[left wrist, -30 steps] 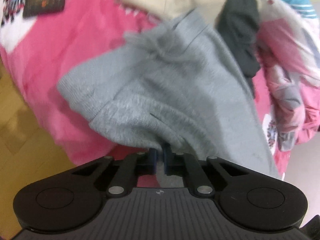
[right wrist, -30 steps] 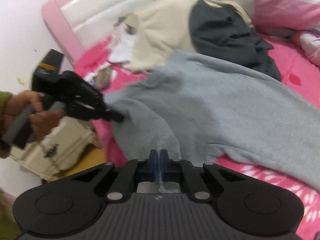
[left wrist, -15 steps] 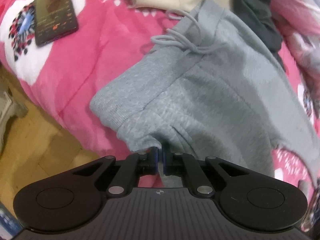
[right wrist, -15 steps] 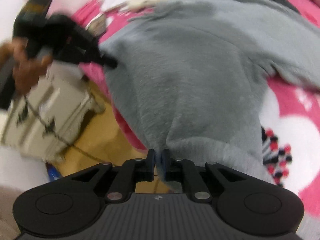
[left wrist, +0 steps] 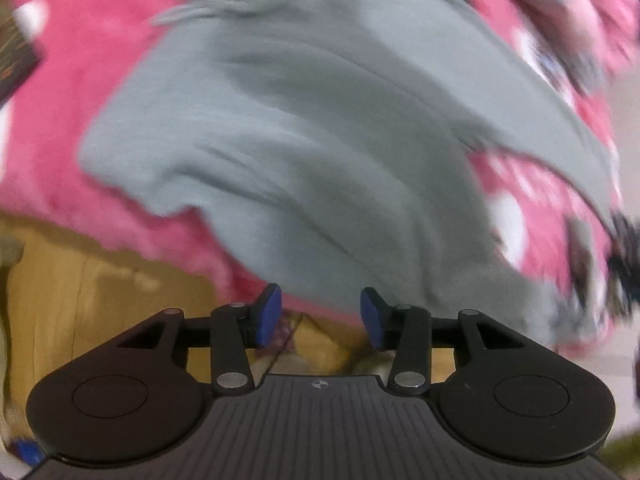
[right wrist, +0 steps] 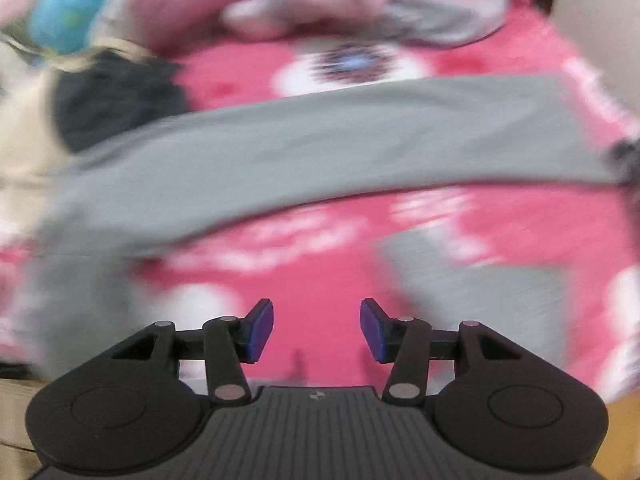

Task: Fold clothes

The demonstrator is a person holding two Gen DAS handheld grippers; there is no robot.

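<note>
Both claws, L (left wrist: 321,317) & R (right wrist: 317,330), gape wide, empty; 1 grey garment (left wrist: 320,120) on pink bed (right wrist: 320,280).

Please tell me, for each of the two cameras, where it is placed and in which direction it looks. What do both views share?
Left wrist: sits on the left gripper, looks forward along its open blue-padded fingers at the grey pants on the pink blanket near the bed edge, wooden floor below.
Right wrist: sits on the right gripper, looks across the bed at the pants stretched sideways, dark garment to the left; fingers open.
Shared: the pants and the blanket. Both views are blurred; no hand shows.
</note>
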